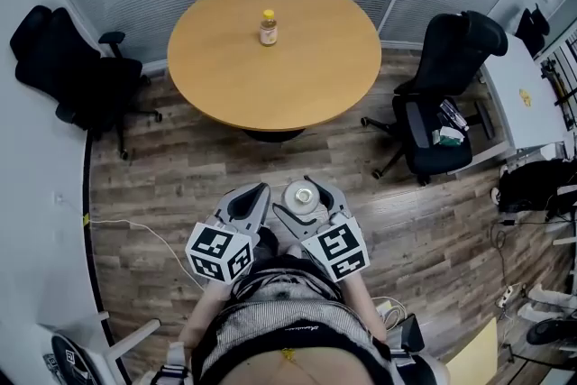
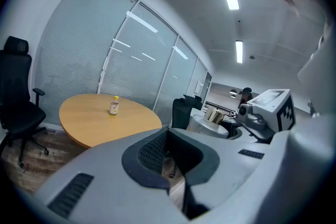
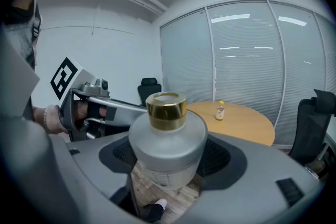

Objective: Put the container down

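My right gripper (image 1: 306, 199) is shut on the container (image 1: 300, 193), a frosted grey jar with a gold neck. In the right gripper view the container (image 3: 167, 144) stands upright between the jaws of the right gripper (image 3: 168, 168), above the wooden floor. My left gripper (image 1: 255, 194) hangs just left of it, shut with nothing in it. Its jaws meet in the left gripper view (image 2: 168, 150), where the container (image 2: 211, 124) shows to the right. Ahead stands a round wooden table (image 1: 315, 77) with a small yellow-capped bottle (image 1: 268, 28) on it.
A black office chair (image 1: 442, 95) stands right of the table and another (image 1: 81, 77) left of it. A white desk (image 1: 527, 95) runs along the right. Glass partitions with blinds close the back. A white cable (image 1: 144, 230) lies on the floor at left.
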`<state>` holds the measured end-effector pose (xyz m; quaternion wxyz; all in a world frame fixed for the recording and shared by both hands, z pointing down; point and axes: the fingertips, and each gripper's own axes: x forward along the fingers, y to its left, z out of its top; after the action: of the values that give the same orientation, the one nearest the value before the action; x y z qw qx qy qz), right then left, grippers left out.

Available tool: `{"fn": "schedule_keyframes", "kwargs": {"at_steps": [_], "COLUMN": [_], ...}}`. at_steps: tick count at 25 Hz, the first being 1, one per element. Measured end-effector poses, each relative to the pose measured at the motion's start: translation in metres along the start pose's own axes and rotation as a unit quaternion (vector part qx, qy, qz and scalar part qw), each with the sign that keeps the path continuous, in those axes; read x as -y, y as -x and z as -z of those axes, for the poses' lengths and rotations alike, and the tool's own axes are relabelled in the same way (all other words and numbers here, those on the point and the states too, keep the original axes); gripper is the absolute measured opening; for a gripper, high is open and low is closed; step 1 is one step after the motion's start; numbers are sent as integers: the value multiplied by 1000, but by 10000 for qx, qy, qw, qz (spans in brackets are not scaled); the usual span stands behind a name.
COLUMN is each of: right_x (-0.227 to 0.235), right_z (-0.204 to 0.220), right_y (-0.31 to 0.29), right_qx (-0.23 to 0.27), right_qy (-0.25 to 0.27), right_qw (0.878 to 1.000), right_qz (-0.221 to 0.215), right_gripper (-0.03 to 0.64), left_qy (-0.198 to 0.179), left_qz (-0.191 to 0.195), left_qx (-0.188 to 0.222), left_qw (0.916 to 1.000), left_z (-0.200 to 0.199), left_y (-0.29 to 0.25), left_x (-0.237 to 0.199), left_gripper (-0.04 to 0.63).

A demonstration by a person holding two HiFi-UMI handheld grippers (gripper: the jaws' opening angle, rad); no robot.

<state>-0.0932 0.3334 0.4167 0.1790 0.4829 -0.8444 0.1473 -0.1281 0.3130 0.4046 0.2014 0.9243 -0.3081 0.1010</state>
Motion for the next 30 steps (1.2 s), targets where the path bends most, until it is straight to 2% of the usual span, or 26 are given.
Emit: {"fn": "schedule_keyframes", "kwargs": {"at_steps": [17, 30], "right_x": [18, 12], "right_z": [-28, -43], "right_y": [-70, -117], "right_qx": [-13, -21], "right_qy": [-92, -206], "right_qw": [9998, 9991], "right_qz": [200, 377], "right_gripper": [341, 341], "left_qy": [61, 7], "left_qz": [232, 348], "left_qx": [-17, -30], "left_qw": [9997, 9994], "left_z": [-23, -36], "left_y": [-24, -20], "left_x": [-66, -112], "left_gripper": [21, 21]}}
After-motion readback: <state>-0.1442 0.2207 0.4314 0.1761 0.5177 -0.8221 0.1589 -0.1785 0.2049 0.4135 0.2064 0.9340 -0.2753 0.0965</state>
